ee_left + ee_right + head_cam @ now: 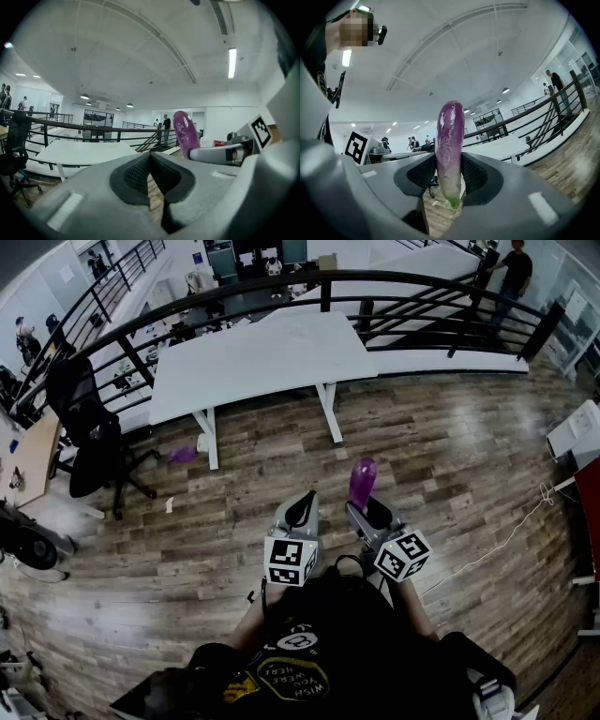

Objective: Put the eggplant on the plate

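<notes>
Nearest the head camera is the person's black shirt (328, 652), and below it lies the wooden floor (450, 456). A white desk (262, 357) stands well beyond. No plate shows in any view, so the carry likely starts with finding it.

The right tool (449, 176) is clamped on the eggplant (449, 145), its 2 pads pressing the lower half. The left tool (151, 176) is closed and empty, just beside it.

A good carry would hold the right tool level with a firm but gentle grip. It would then lower and tip the eggplant onto its side on the plate before letting go.

The eggplant stands upright over the floor. It is slender and glossy purple, paling to a green end that hangs below the pads.
</notes>
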Tool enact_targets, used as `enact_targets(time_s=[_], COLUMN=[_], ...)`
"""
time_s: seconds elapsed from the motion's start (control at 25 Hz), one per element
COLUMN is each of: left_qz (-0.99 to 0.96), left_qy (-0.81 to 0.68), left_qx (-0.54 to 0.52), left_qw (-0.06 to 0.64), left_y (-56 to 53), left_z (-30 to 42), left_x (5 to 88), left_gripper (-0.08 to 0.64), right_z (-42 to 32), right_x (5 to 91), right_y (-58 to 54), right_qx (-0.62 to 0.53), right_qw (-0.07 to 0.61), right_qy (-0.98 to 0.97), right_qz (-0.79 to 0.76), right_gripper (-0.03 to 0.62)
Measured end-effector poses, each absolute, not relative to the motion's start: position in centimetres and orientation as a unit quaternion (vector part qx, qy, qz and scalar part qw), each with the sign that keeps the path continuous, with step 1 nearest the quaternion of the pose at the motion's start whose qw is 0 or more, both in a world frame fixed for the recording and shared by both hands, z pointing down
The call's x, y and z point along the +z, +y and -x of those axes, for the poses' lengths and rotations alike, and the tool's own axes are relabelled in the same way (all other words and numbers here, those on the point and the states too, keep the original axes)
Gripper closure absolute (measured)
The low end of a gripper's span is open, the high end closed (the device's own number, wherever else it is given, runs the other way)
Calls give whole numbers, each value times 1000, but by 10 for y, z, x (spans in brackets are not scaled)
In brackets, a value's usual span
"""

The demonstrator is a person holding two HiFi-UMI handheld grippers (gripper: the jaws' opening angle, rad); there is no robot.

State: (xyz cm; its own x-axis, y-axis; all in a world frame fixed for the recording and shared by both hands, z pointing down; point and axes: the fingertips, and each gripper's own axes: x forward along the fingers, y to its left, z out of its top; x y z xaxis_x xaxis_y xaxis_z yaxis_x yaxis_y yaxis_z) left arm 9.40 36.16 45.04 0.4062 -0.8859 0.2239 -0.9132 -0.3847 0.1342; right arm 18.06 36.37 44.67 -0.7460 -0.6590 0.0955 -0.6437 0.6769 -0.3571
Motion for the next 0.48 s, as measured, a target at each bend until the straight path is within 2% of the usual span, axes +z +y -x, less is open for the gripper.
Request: enact_targets(time_s=[0.48], left_qz=[-831], left_qy=[-540], left_qx=[58], left_qw=[125], left_y=[354], left_z=[-84], left_x=[454], left_gripper=[555], right_z=[-158], right_x=[446], right_y=[355], right_qx=[-185], right_qw=[24], right_qy=[925], right_qz=[331], right_gripper=[419])
